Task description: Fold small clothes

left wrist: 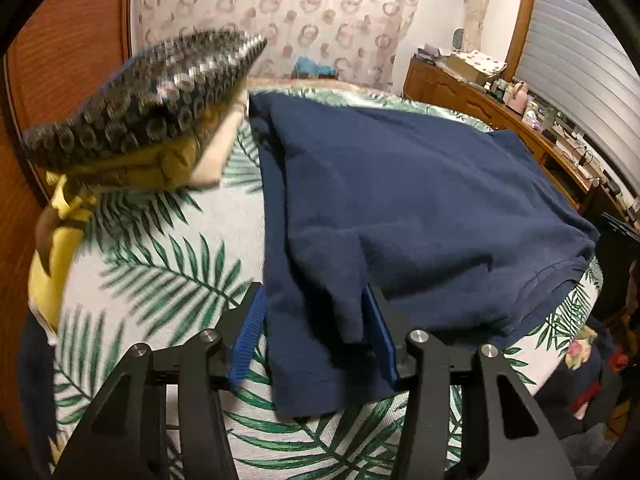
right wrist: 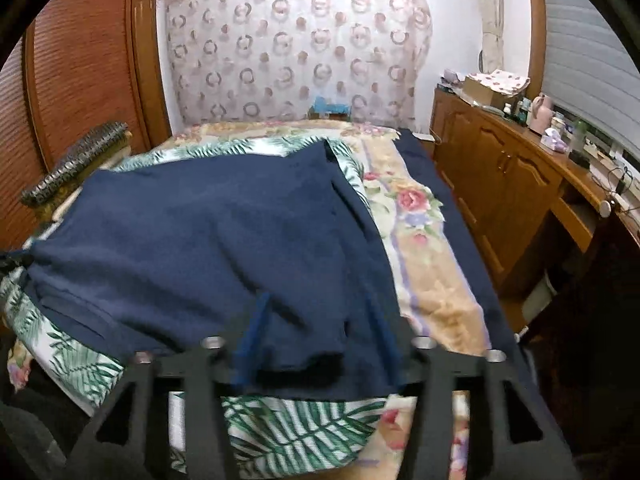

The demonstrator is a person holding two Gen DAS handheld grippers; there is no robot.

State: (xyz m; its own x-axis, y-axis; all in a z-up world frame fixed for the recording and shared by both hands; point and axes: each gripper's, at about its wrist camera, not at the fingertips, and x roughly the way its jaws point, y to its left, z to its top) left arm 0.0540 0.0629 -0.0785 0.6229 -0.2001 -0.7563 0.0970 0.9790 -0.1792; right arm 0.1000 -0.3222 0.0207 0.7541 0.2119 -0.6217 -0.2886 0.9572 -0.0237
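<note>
With both sets of jaws standing apart, your left gripper (left wrist: pixel 316 316) and right gripper (right wrist: pixel 320 328) each straddle a near corner of the navy garment (left wrist: pixel 400 200) without pinching it. It lies on the palm-print cover (left wrist: pixel 160 260), so you're probably between folds. Next up: regrip an edge.

A home bedroom: a bed (right wrist: pixel 420 216) with patterned covers, a pillow (left wrist: pixel 160 92), a curtain (right wrist: pixel 296 52) and a cluttered wooden sideboard (right wrist: pixel 504 168) filled it.
</note>
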